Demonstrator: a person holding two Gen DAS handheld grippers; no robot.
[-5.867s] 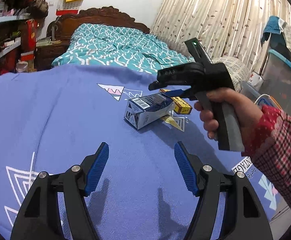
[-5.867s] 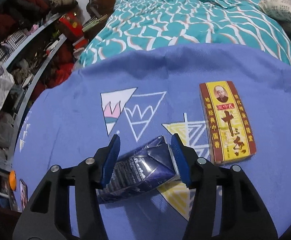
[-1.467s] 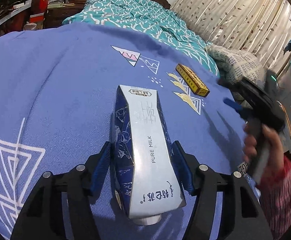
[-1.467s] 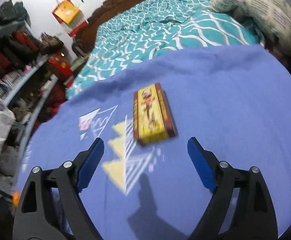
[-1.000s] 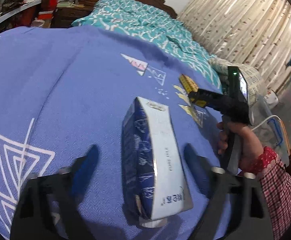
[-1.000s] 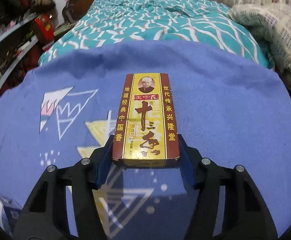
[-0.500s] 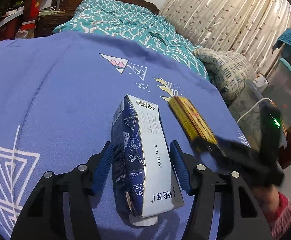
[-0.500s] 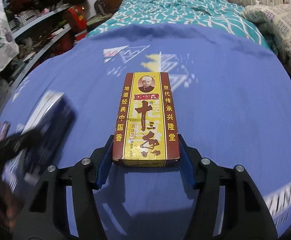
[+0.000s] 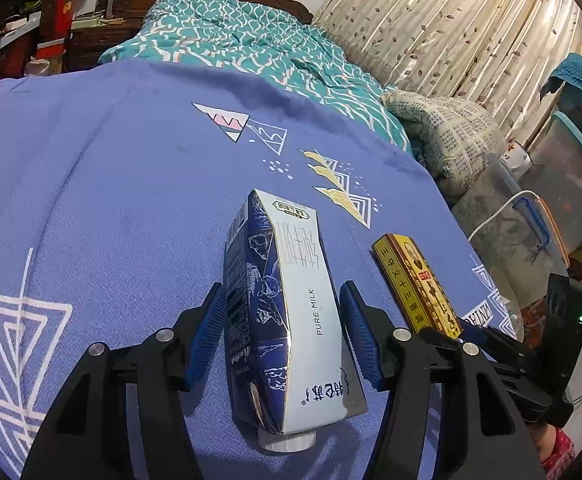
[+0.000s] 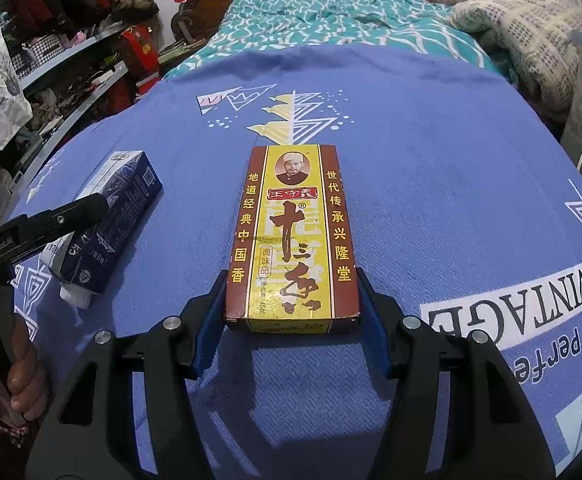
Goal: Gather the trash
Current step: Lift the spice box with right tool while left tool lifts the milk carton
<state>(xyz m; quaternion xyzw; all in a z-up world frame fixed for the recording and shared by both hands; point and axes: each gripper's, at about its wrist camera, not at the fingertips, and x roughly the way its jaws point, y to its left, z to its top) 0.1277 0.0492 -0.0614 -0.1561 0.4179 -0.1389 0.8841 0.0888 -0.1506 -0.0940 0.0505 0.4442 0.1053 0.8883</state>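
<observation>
On the left, the left gripper (image 9: 283,334) has its blue pads (image 9: 207,336) clamped against the two sides of a milk carton (image 9: 287,312), a blue and white one marked PURE MILK. The carton lies lengthwise between the fingers, its white cap end nearest the camera and its far end pointing toward the bed. In the right wrist view that same carton (image 10: 111,216) sits off to the left, with one black finger of the left gripper (image 10: 43,224) laid along it and a hand (image 10: 19,376) wrapped round the handle below.

Just to the right of the carton, near but not touching it, the right gripper (image 10: 291,320) is closed on a flat yellow and maroon seasoning box (image 10: 293,236), the pads gripping its long edges at the near end. From the left wrist view the box (image 9: 415,284) juts forward, tilted up on one long edge.

Both pieces of trash are held over the blue blanket (image 9: 111,208) printed with white triangles. Beyond it lies a teal patterned quilt (image 9: 251,44), and further right, a pleated curtain (image 9: 451,32).
</observation>
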